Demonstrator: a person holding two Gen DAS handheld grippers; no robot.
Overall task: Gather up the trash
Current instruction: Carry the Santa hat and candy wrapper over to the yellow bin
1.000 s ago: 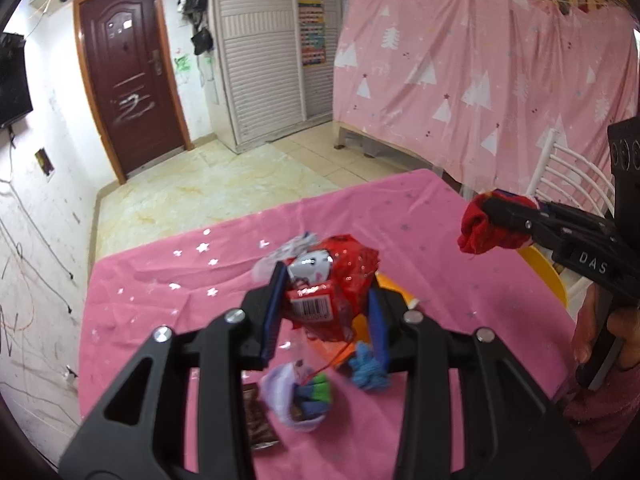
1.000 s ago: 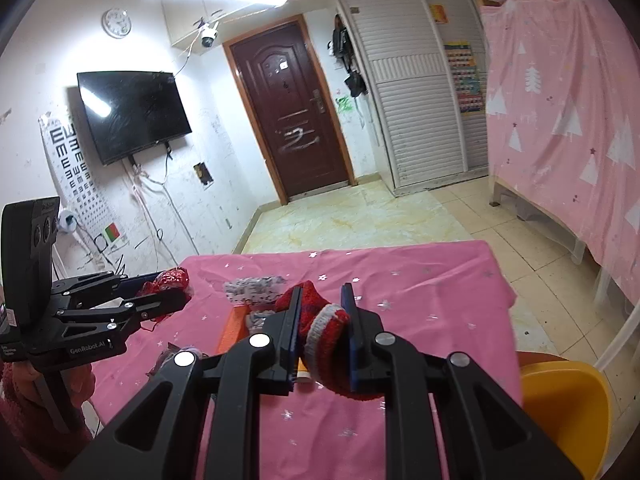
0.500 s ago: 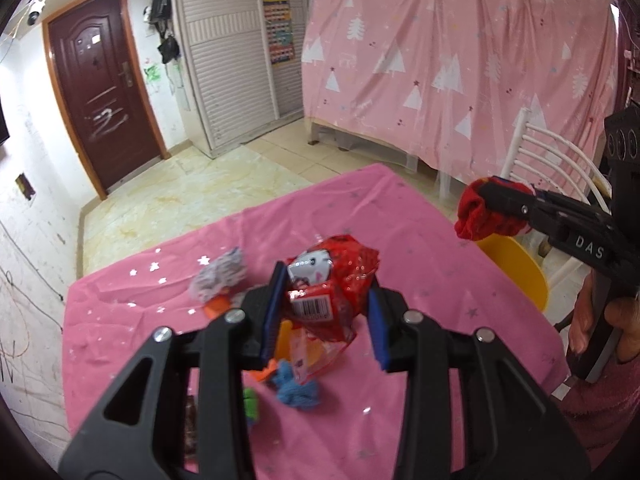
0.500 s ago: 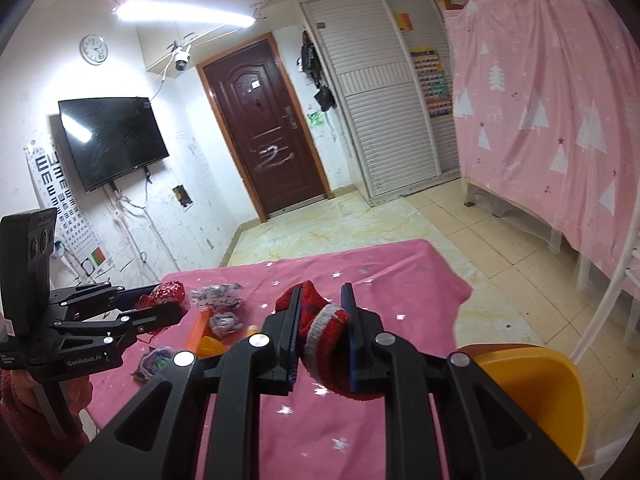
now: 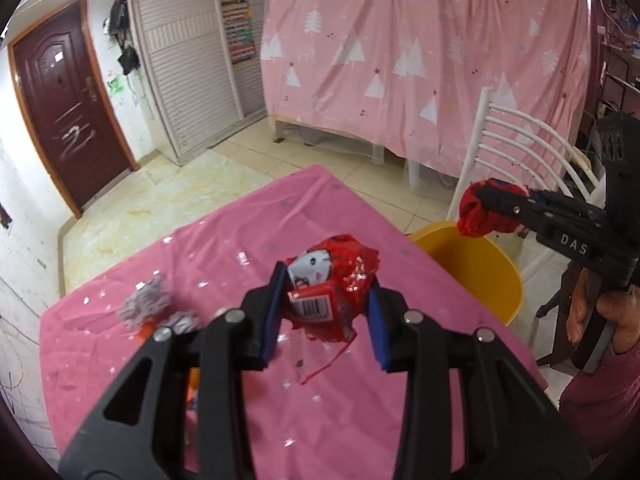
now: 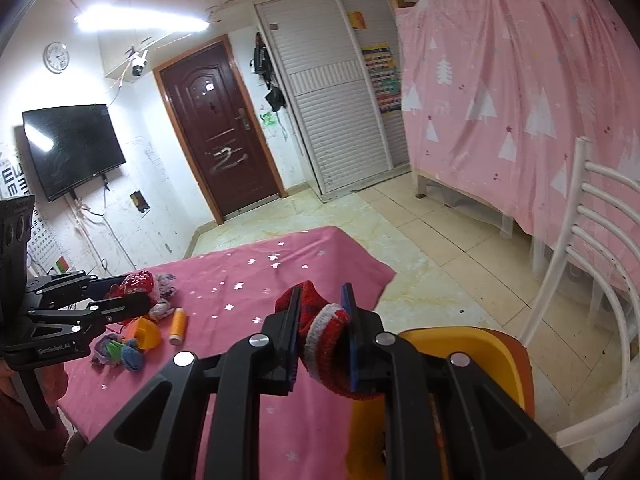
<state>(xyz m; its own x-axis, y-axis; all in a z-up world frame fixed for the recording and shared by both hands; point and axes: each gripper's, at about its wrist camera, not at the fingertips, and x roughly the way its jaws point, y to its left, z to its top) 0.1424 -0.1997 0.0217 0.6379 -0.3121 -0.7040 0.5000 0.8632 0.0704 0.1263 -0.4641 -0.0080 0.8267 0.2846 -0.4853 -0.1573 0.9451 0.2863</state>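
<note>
The left gripper's black frame hides the near part of the desk. The yellow bin sits partly behind the right gripper, its inside unseen.

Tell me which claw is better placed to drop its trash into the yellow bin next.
The right claw. It grips the red knitted piece almost at the yellow bin. The left claw holds its red wrapper above the pink table, farther from the bin.

A crumpled red foil wrapper with a barcode label is raised above the pink surface. A red knit scrap with a white band hangs over the yellow bin.
</note>
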